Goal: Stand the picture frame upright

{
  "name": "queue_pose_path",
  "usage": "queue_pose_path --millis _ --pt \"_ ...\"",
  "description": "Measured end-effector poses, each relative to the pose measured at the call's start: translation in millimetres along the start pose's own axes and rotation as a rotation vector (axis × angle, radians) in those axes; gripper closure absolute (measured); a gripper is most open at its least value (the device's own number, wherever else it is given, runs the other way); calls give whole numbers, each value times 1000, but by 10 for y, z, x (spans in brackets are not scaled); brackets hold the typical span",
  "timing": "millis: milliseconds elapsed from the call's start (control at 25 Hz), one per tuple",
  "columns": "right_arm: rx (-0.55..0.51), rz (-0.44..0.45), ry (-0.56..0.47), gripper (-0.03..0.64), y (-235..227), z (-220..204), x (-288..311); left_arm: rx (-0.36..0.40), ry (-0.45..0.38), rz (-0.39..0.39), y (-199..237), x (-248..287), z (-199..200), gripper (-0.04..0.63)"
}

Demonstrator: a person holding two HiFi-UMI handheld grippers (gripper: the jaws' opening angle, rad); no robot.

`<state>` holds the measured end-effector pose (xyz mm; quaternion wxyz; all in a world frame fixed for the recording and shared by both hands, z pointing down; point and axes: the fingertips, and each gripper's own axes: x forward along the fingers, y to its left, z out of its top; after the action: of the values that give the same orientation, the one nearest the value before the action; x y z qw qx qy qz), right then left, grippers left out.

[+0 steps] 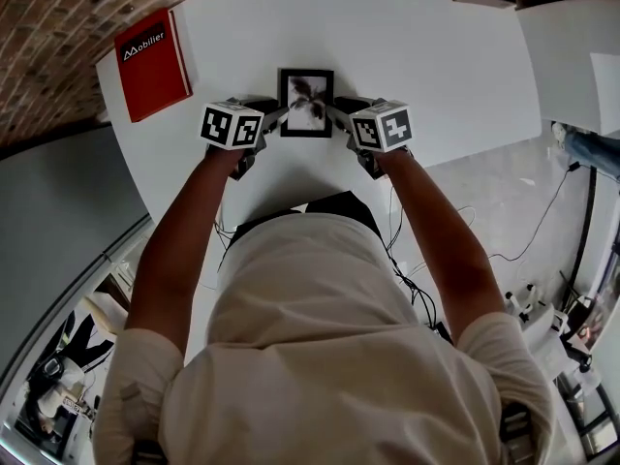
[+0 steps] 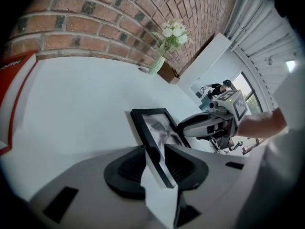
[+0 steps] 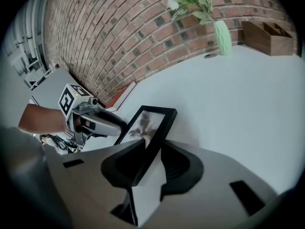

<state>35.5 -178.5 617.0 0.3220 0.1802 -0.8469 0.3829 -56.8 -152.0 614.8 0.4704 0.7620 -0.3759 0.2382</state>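
Observation:
A black picture frame (image 1: 307, 103) with a grey print stands tilted on the white table (image 1: 436, 66), leaning back. My left gripper (image 1: 281, 114) has the frame's left side between its pads, and my right gripper (image 1: 334, 114) has the right side. In the left gripper view the frame (image 2: 159, 132) runs between my left gripper's (image 2: 155, 149) pads, which lie against its faces; the right gripper (image 2: 205, 125) shows beyond. The right gripper view has the frame's (image 3: 152, 120) edge clamped in my right gripper (image 3: 152, 147), with the left gripper (image 3: 97, 120) opposite.
A red book (image 1: 153, 63) lies at the table's far left corner. A green vase of white flowers (image 3: 221, 35) and a wooden box (image 3: 269, 35) stand at the far edge by the brick wall. The person stands at the near table edge.

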Motion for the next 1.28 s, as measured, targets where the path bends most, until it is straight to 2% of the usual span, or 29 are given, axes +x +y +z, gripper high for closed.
queue_pose_path --millis 240,600,880,1280 --pt "-24 9 40 531 4 11 73 -24 8 -22 40 56 26 471" --pt "64 35 53 531 -16 19 93 -37 32 -26 43 93 -4 502" --pt "62 30 41 531 -23 20 85 -46 23 -15 43 87 1 506" --pt "28 10 6 531 -20 98 7 -1 4 3 -1 4 116 515"
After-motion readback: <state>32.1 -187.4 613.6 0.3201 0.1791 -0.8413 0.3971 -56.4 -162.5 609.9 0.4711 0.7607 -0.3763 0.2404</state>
